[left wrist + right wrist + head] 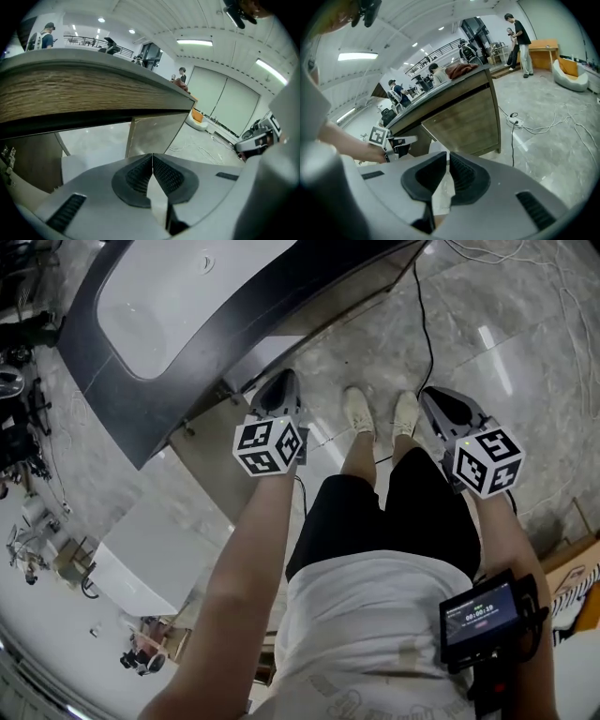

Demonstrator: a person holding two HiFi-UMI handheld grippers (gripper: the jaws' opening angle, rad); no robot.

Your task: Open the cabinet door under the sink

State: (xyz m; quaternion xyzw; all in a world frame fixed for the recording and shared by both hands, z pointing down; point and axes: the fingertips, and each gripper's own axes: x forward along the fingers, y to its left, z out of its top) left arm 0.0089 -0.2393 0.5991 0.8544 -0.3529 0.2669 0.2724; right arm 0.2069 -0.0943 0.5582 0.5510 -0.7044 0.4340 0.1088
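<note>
The left gripper [152, 157] had its ribbed jaws pressed together on nothing. The right gripper [447, 157] was closed too, but for a thin slit at the tips, and likewise empty. Both hung low beside the person's legs. The wood-grained cabinet door [464, 124] stood under the dark counter [122, 418] that held the sink [169, 296], ahead of both grippers, neither touching it.
</note>
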